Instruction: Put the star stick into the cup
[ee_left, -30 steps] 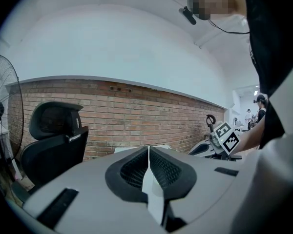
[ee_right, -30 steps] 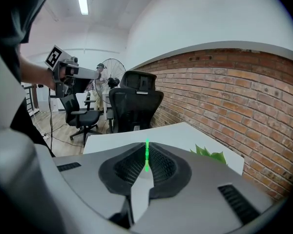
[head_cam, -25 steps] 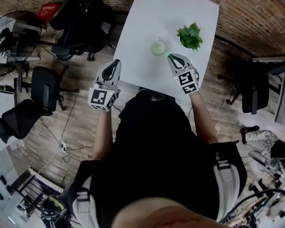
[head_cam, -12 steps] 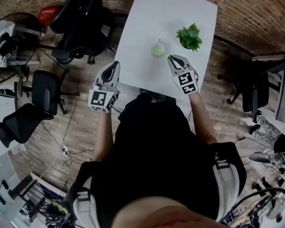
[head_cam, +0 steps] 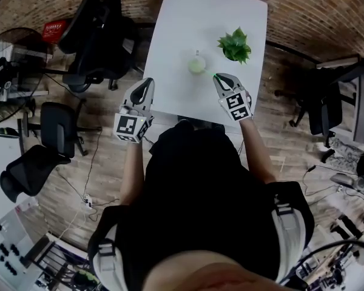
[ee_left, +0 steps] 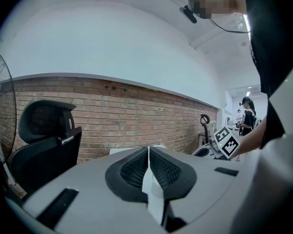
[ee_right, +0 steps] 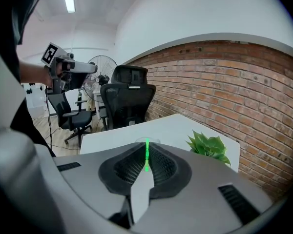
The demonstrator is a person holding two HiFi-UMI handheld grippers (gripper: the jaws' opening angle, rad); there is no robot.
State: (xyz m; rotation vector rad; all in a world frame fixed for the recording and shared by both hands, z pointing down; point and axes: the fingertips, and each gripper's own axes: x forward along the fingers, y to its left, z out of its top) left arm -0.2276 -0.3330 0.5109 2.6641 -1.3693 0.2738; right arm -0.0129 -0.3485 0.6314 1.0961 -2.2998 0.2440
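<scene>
With the right tool [head_cam: 216, 77] clamped on the green star stick [ee_right: 146, 154], centre its tip above the cup [head_cam: 196, 65], then lower.

Right gripper view: the star stick [ee_right: 147, 156] shows only as a thin green shaft. Its lower length is buried between the jaws of the right gripper [ee_right: 147, 149], and no star end is discernible. At 12 o'clock from the tips, the cup [ee_right: 154, 140] is hidden save a sliver of rim. Head view: cup contents too small to tell.
</scene>
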